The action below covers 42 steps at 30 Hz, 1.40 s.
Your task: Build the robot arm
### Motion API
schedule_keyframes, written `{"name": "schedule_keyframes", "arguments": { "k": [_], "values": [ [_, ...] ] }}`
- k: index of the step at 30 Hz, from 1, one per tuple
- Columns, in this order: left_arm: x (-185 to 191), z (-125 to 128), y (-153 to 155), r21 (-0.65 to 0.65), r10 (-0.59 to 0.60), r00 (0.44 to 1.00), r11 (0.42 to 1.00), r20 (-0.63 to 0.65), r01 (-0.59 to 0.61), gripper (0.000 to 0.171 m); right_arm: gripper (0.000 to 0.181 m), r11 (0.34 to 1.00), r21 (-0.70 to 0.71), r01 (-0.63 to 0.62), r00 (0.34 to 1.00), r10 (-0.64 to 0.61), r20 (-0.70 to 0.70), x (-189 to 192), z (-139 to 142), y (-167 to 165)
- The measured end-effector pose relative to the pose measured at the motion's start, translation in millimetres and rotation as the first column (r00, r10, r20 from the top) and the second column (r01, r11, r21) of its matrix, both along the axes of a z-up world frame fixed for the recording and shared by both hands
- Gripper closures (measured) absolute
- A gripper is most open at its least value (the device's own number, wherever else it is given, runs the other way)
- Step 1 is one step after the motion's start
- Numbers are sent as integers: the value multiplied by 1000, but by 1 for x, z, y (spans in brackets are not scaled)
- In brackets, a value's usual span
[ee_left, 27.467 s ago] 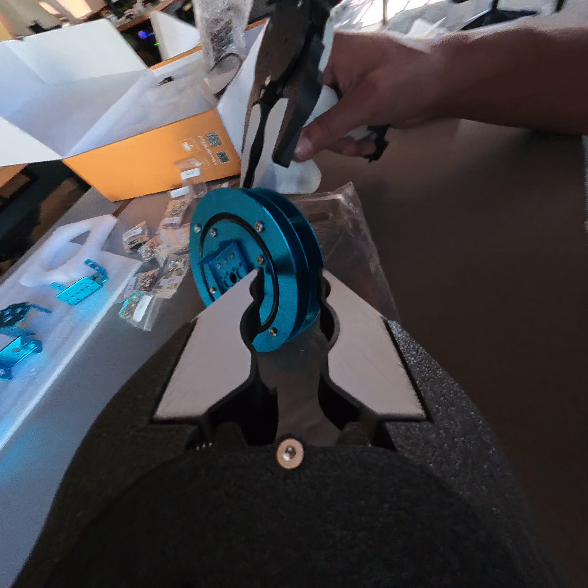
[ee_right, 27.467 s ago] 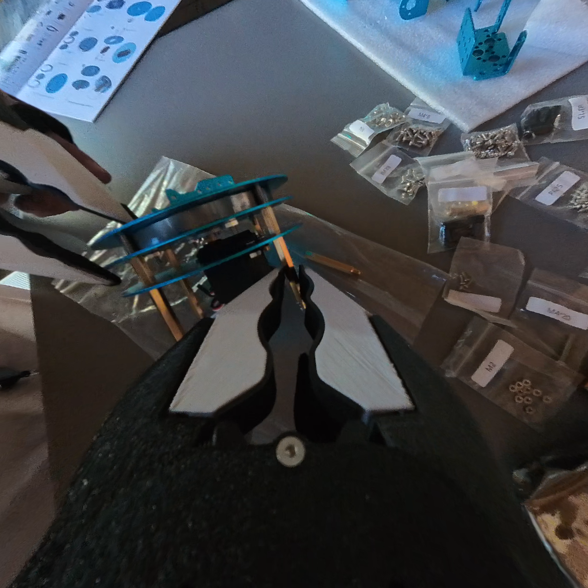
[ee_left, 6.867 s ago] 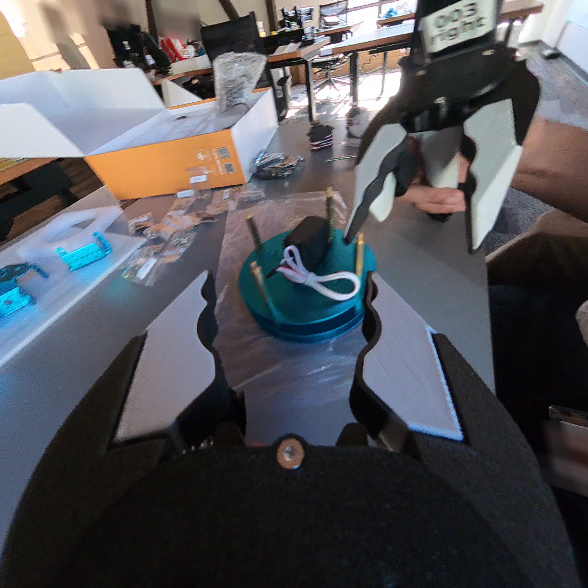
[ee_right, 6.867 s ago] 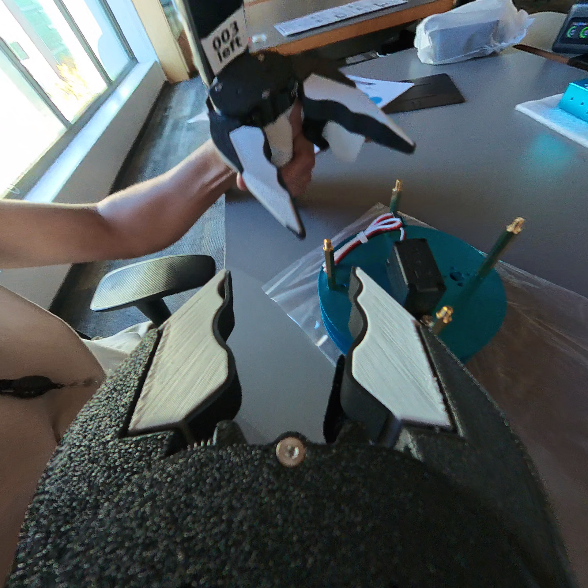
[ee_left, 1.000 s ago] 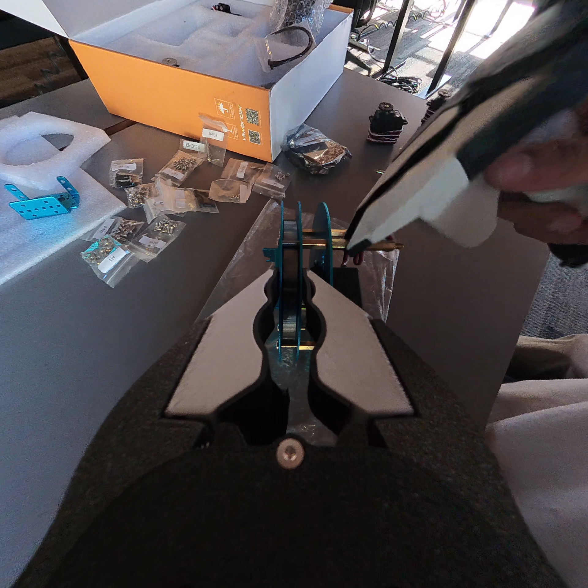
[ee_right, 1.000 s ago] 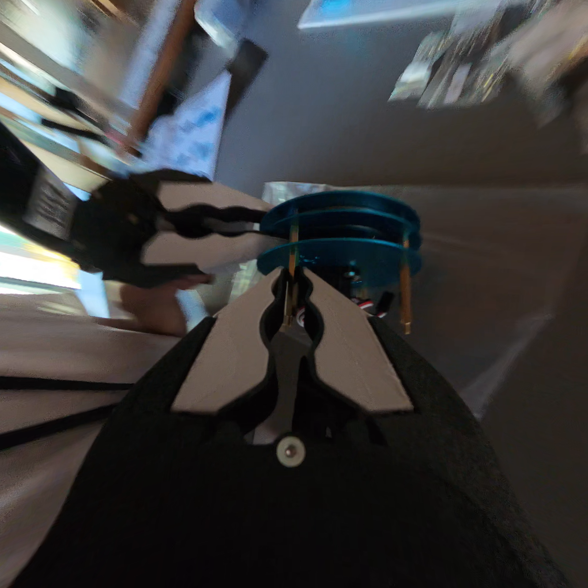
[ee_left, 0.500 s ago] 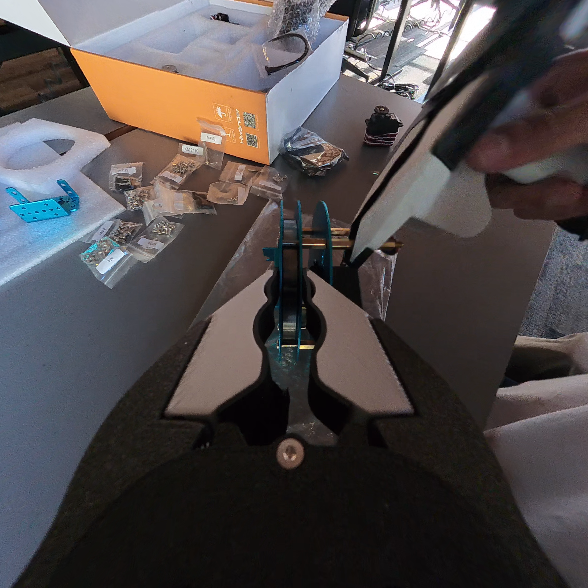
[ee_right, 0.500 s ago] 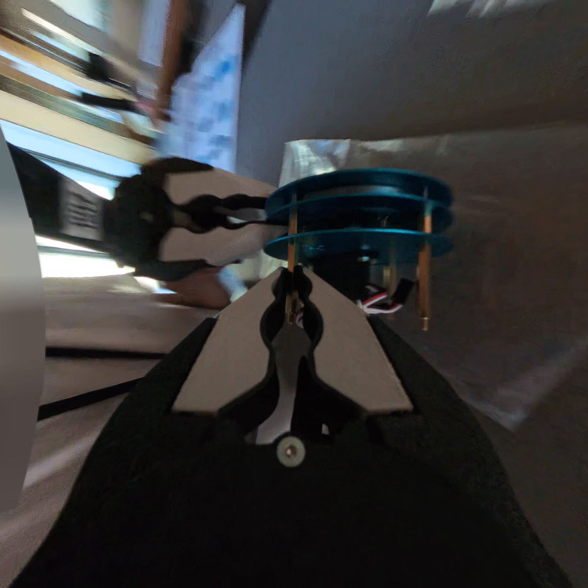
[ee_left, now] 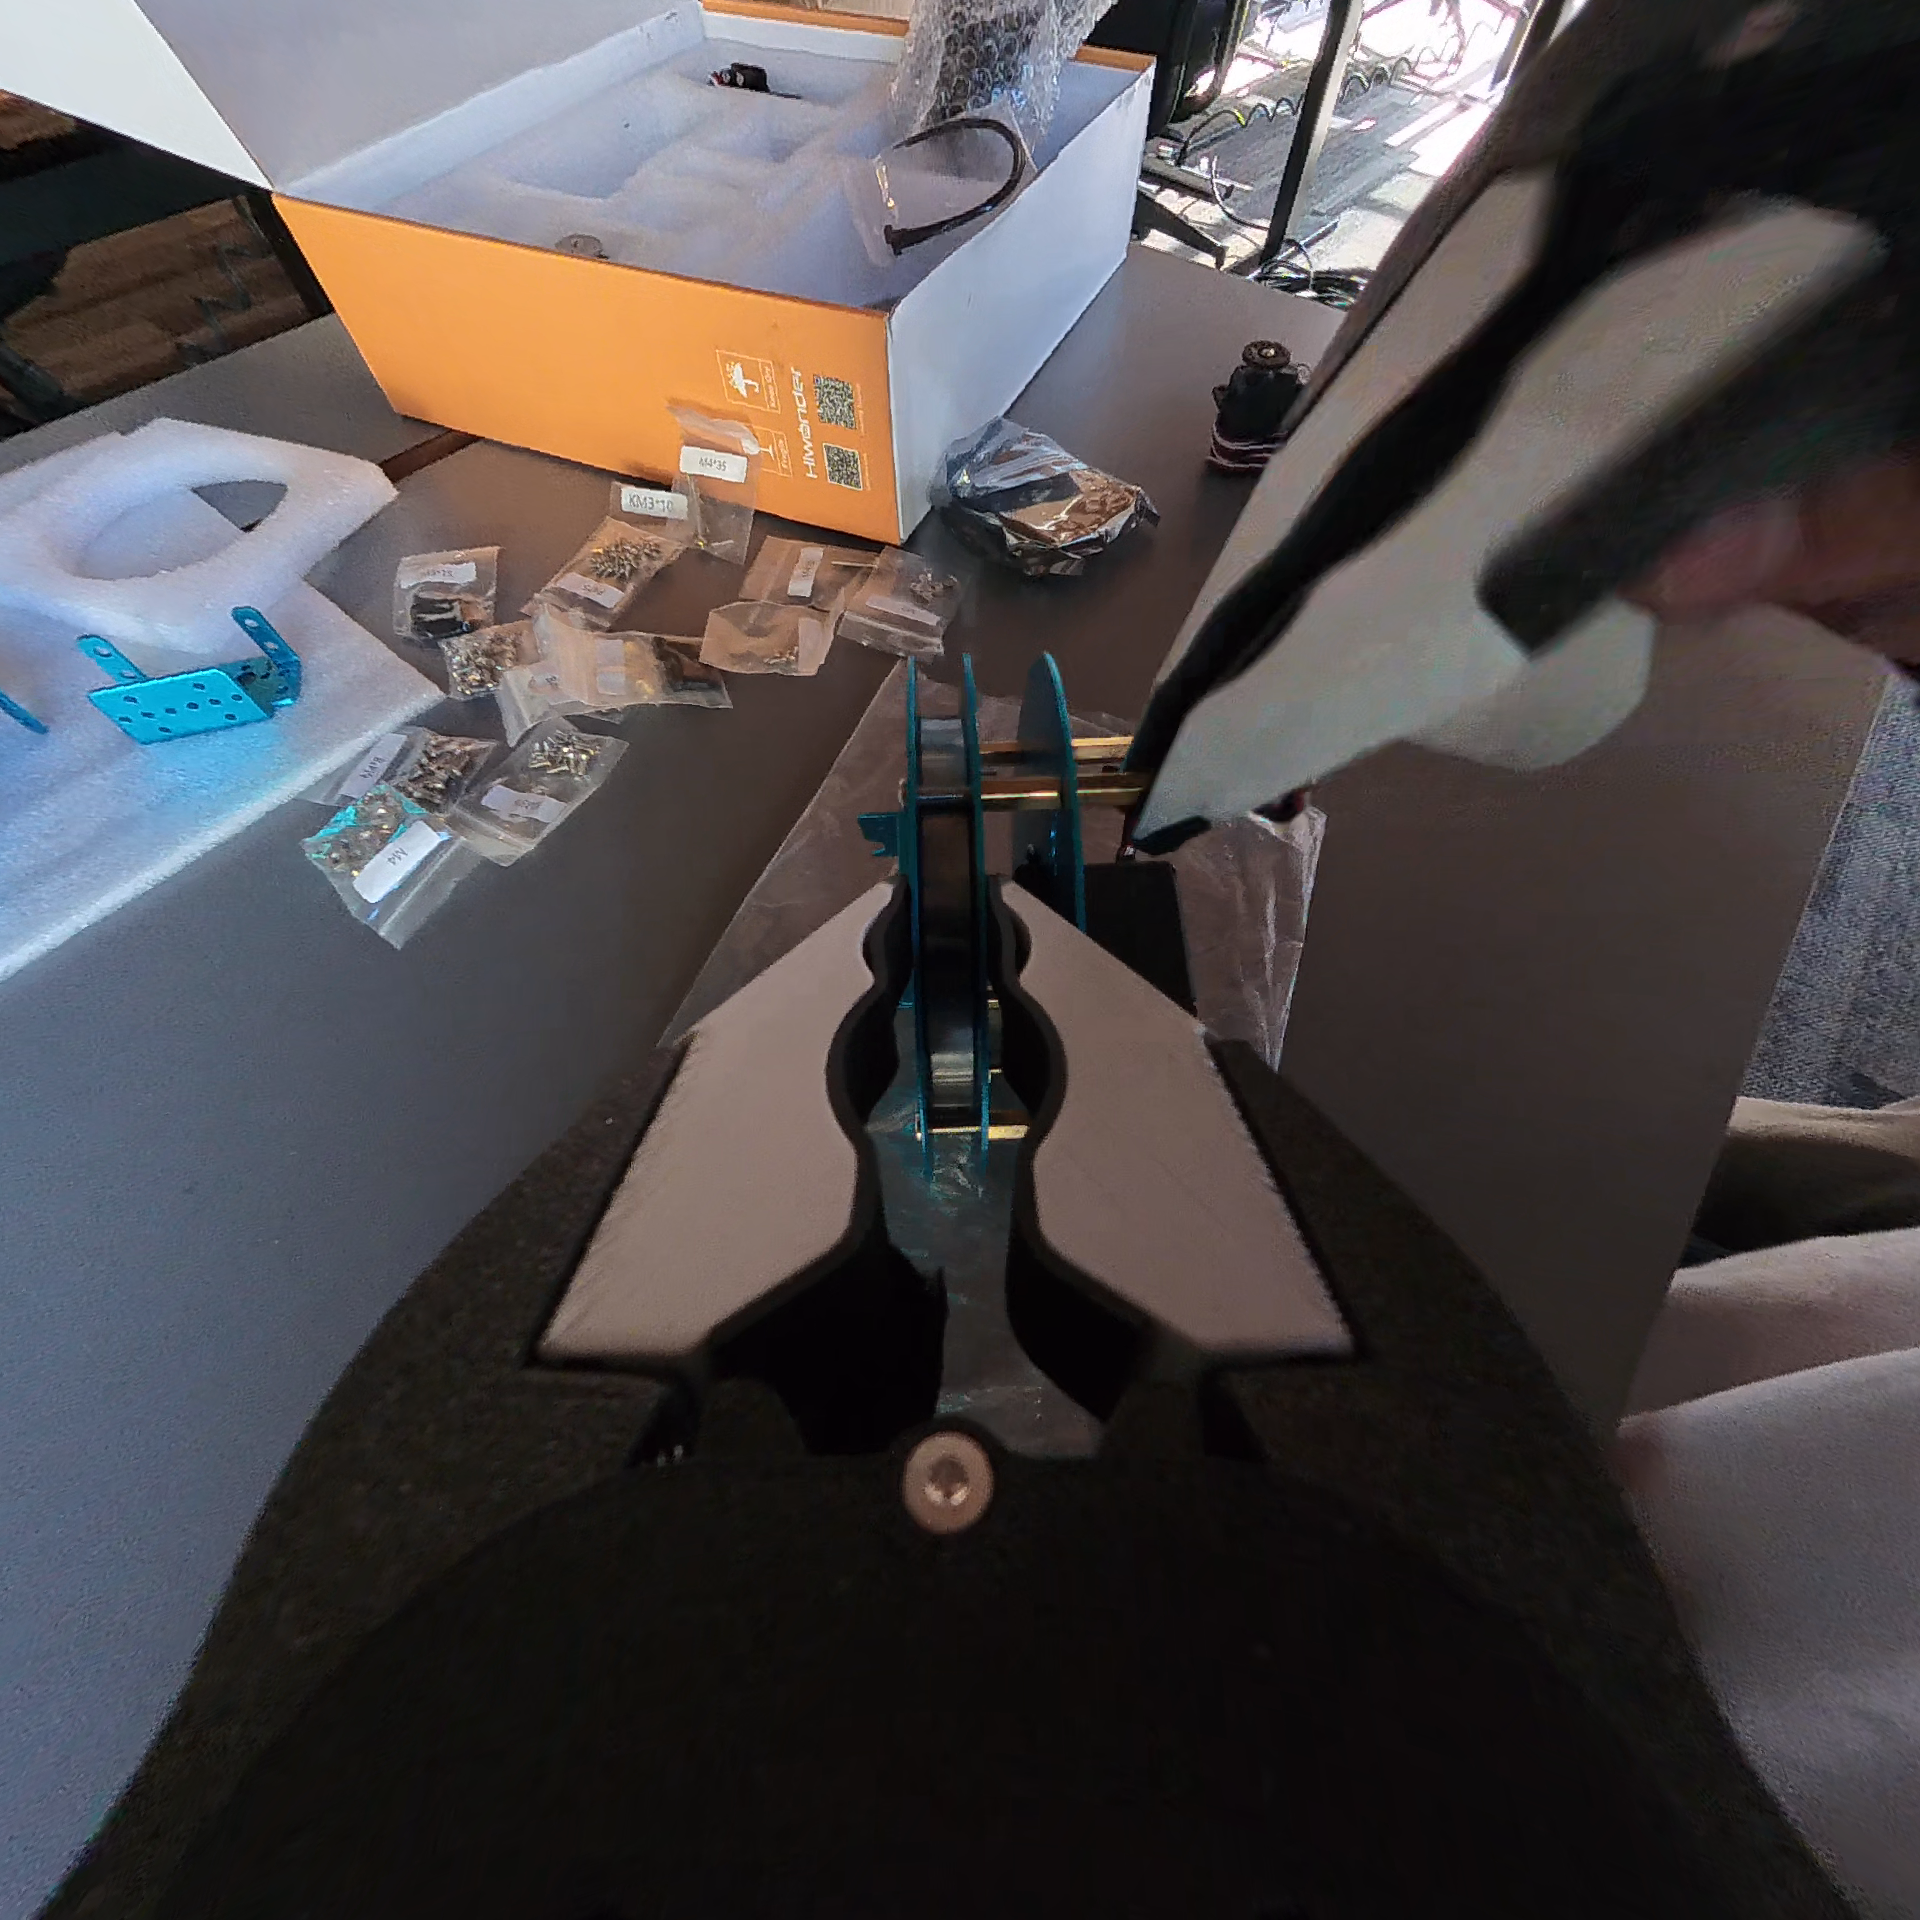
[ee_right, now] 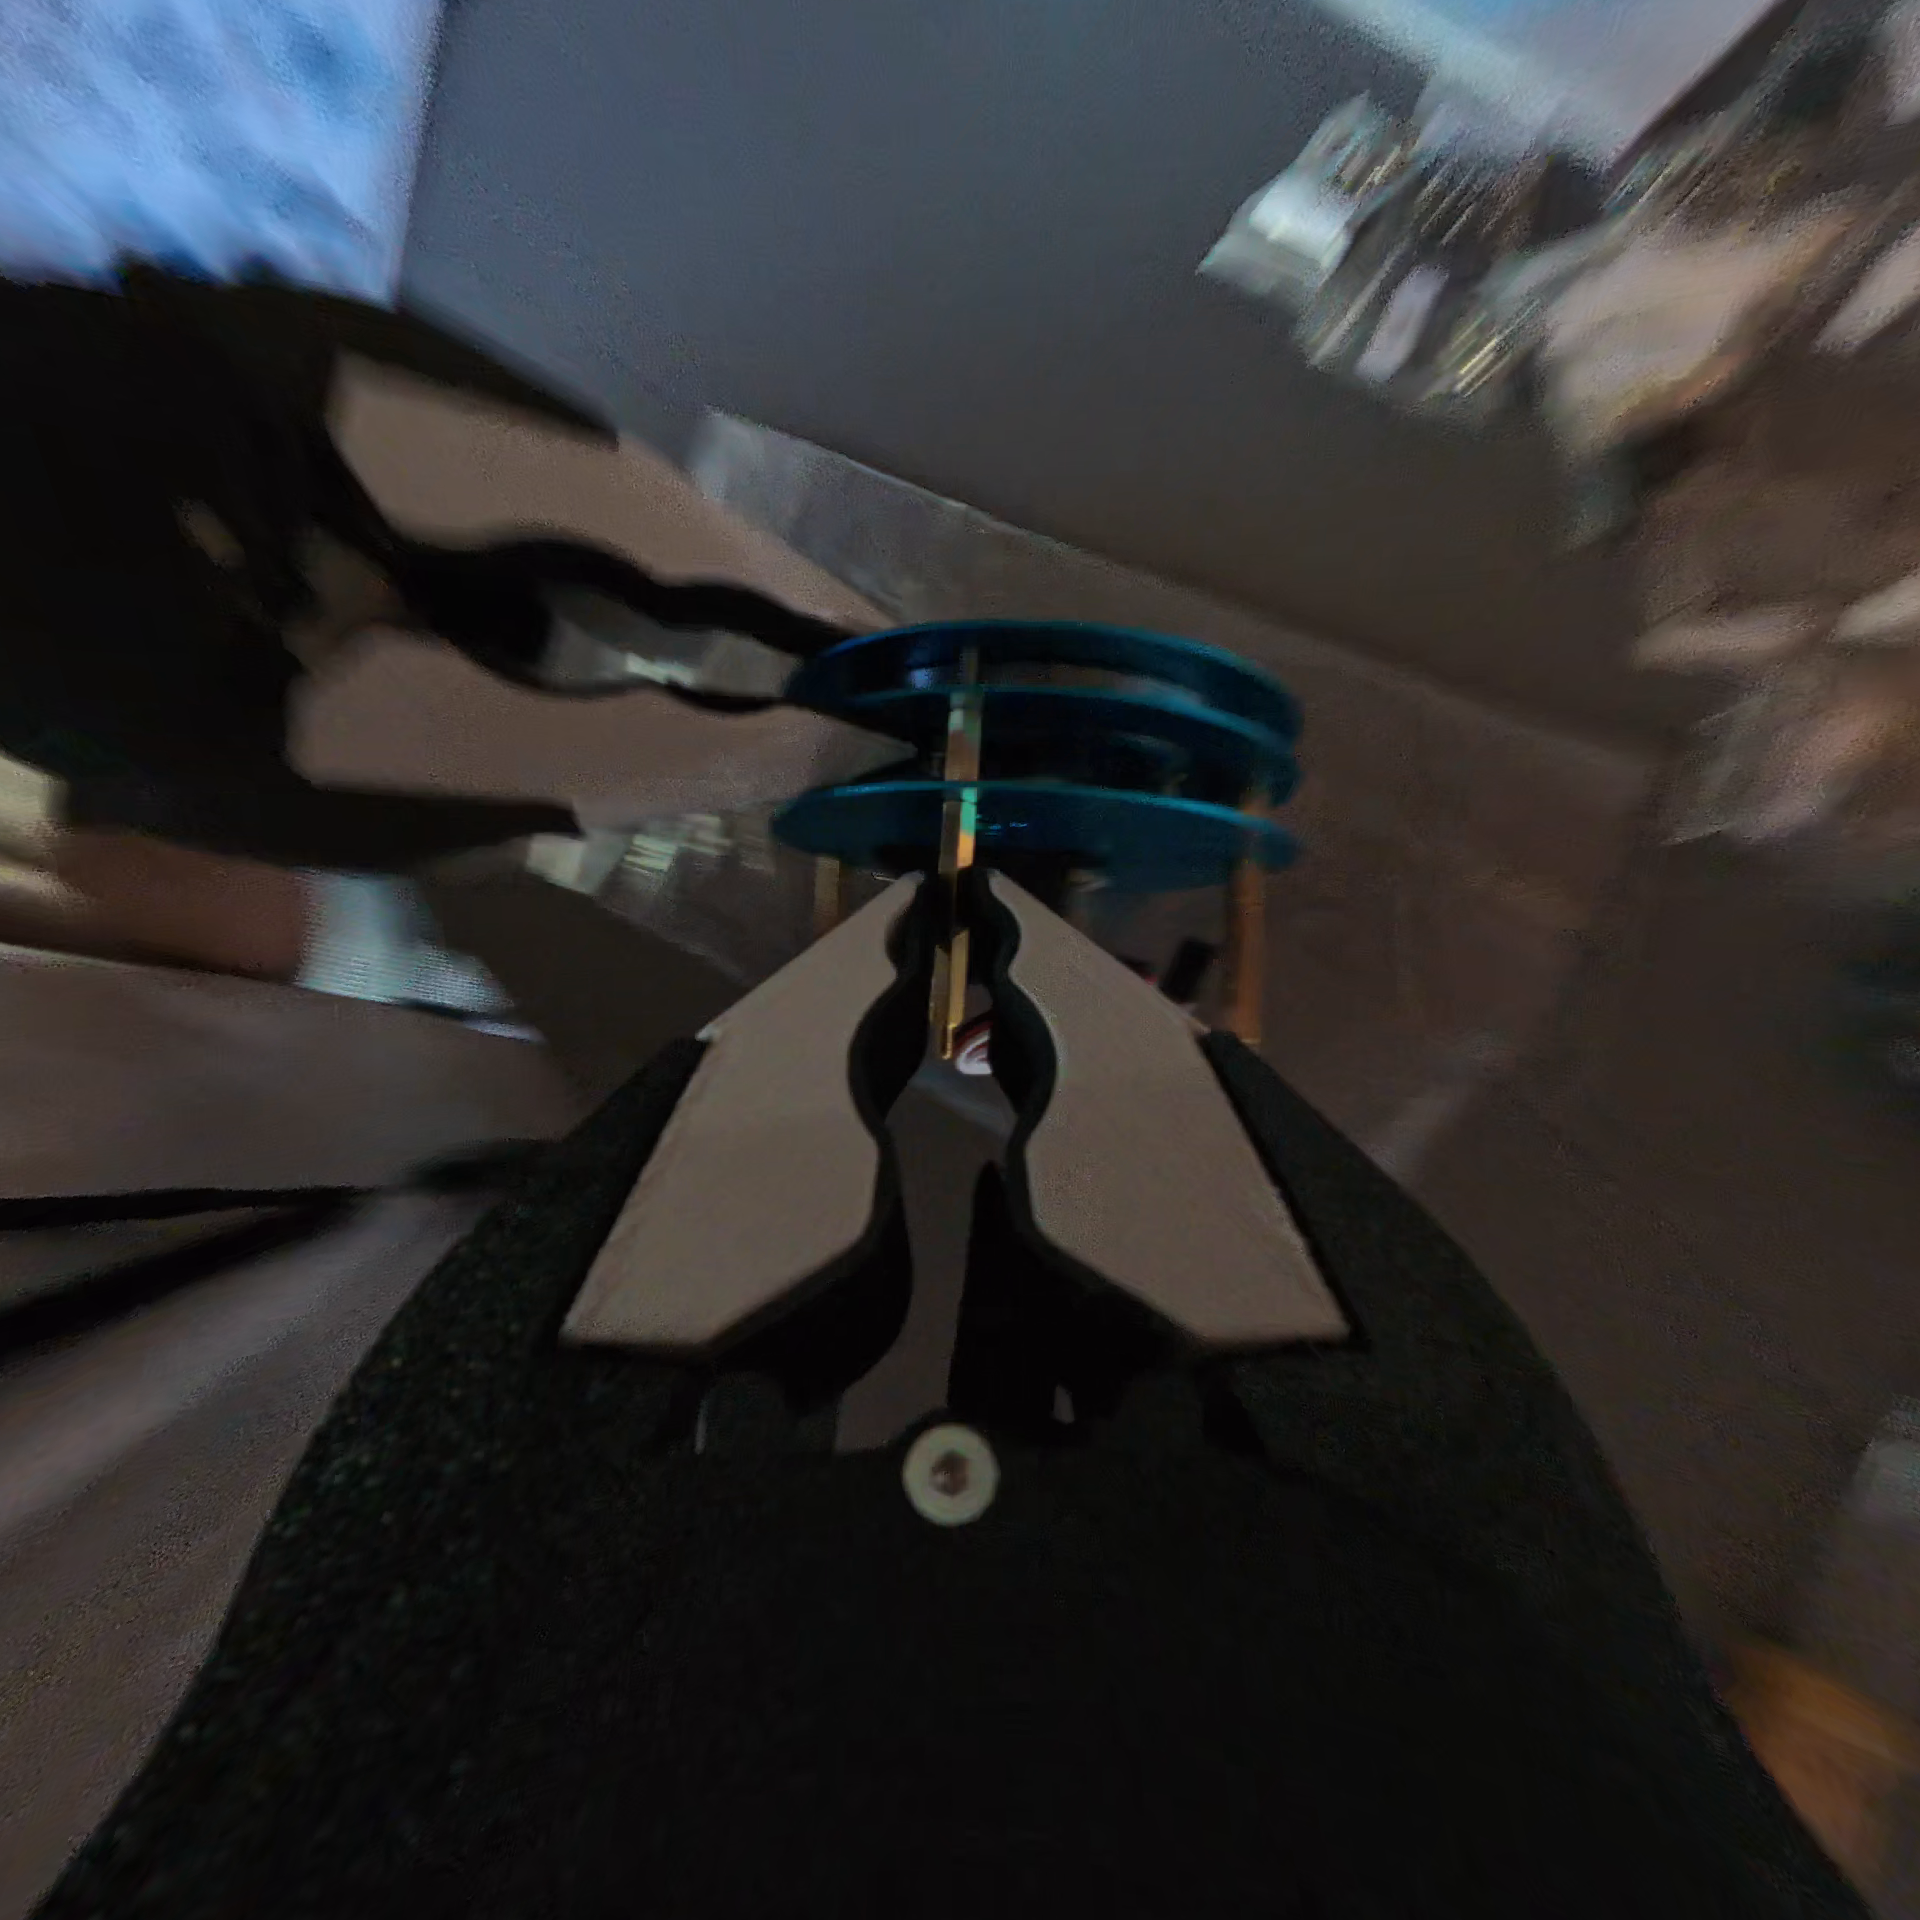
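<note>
A blue three-disc assembly [ee_left: 1051, 748] with brass standoffs [ee_left: 1049, 774] and a black servo [ee_left: 1132, 935] is held on edge over a clear plastic bag [ee_left: 1257, 914]. My left gripper [ee_left: 945, 894] is shut on its two close-set discs. My right gripper [ee_left: 1148, 821] comes in from the upper right, its tips on a standoff end. In the blurred right wrist view, the right gripper [ee_right: 951, 883] is shut on a brass standoff [ee_right: 954, 966] below the blue discs [ee_right: 1091, 831]. The left gripper [ee_right: 800, 665] grips the discs from the left.
An open orange and white box [ee_left: 623, 343] stands at the back. Several small bags of screws [ee_left: 582, 665] lie in front of it. White foam [ee_left: 156, 623] with a blue bracket [ee_left: 197, 701] lies left. A dark foil bag [ee_left: 1039, 509] and a spare servo [ee_left: 1257, 405] sit behind. Left and right tips are no more than a few centimetres apart.
The right gripper has swung around the standoff it grips, so its view turns and blurs. The left gripper holds the discs in the same place.
</note>
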State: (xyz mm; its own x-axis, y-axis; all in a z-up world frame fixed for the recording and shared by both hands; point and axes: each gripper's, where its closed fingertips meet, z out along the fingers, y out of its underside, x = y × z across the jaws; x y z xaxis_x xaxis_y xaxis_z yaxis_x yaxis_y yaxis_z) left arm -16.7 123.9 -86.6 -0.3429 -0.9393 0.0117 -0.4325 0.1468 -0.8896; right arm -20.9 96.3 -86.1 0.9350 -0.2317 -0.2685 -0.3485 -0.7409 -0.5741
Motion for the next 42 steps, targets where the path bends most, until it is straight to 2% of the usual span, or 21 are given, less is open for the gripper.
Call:
{"name": "schedule_keyframes", "arguments": {
  "k": [1, 3, 5, 7, 10, 15, 17, 18, 20, 22, 23, 25, 27, 28, 30, 32, 34, 36, 38, 40, 42],
  "values": [
    [0, 0, 0, -2, 1, 1000, 1000, 2, -1, 159, 178, 996, 68, 51, 961, -31, -274, -4, 1, 0],
    [-1, 0, -3, -8, -10, 1000, 1000, 10, 10, 160, 178, 978, 161, 132, 745, 10, -667, -10, 4, -1],
    [-2, 0, -4, -5, -13, 1000, 1000, 10, 13, 160, 178, 956, 194, 219, 593, 27, -805, -12, 6, -1],
    [-2, 0, -2, -16, -9, 1000, 1000, 1, 9, 160, 177, 954, 218, 205, 722, 3, -692, -11, 5, 2],
    [-3, -1, -1, -34, -7, 1000, 999, -3, 7, 160, 154, 990, 132, 39, 979, -11, -205, -8, -2, -1],
    [-4, -1, -2, -13, -11, 1000, 1000, -1, 11, 160, 177, 991, -114, -73, 935, 108, 338, -1, -6, -2],
    [-4, -1, -1, 3, -9, 1000, 1000, 7, 9, 160, 178, 997, -63, -45, 984, 55, 171, -4, -6, 0],
    [-4, -1, 0, 3, -11, 1000, 1000, 11, 11, 160, 179, 1000, 8, -9, 999, 9, -40, -7, -5, 0],
    [-3, -1, -1, -4, -13, 1000, 1000, 15, 13, 160, 179, 989, 111, 103, 837, -25, -547, -15, -1, 1],
    [-4, -1, -3, -2, -13, 1000, 1000, 14, 13, 160, 178, 968, 158, 192, 610, 8, -792, -19, 4, 0],
    [-4, -1, -3, -10, -13, 1000, 1000, 9, 13, 160, 178, 962, 166, 215, 577, 12, -817, -20, 5, 1],
    [-5, -1, -3, -27, -20, 1000, 999, 0, 20, 160, 178, 970, 170, 173, 728, -10, -686, -21, 2, 0],
    [-5, -2, -3, -27, -14, 1000, 1000, -2, 14, 160, 158, 992, 116, 55, 937, -11, -349, -16, -3, -4],
    [-5, -2, -3, -25, -11, 1000, 1000, -3, 11, 160, 153, 997, 71, 4, 985, 8, -173, -13, -3, -5],
    [-5, -1, -4, -21, -8, 1000, 1000, -6, 8, 160, 159, 996, -33, -77, 990, 80, 115, -14, -1, -3],
    [-5, -1, -5, -17, -11, 1000, 1000, -7, 11, 159, 175, 981, -167, -97, 915, 154, 373, -4, -3, -6],
    [-5, -2, -4, -7, -6, 1000, 1000, 1, 6, 160, 176, 971, -217, -98, 880, 187, 438, -1, -3, -5],
    [-5, -2, -4, 24, -7, 1000, 1000, 12, 7, 160, 178, 985, -154, -81, 959, 120, 257, -2, -3, -4],
    [-5, -1, -4, 18, -6, 1000, 1000, 15, 6, 160, 178, 1000, 0, 3, 965, -3, -263, -10, -2, -3],
    [-5, -1, -5, 8, -7, 1000, 1000, 20, 7, 160, 178, 992, 97, 87, 737, 1, -676, -16, 3, -2],
    [-5, -1, -5, 6, -8, 1000, 1000, 14, 8, 160, 178, 980, 128, 150, 586, 16, -810, -20, 5, 0]
  ]
}}
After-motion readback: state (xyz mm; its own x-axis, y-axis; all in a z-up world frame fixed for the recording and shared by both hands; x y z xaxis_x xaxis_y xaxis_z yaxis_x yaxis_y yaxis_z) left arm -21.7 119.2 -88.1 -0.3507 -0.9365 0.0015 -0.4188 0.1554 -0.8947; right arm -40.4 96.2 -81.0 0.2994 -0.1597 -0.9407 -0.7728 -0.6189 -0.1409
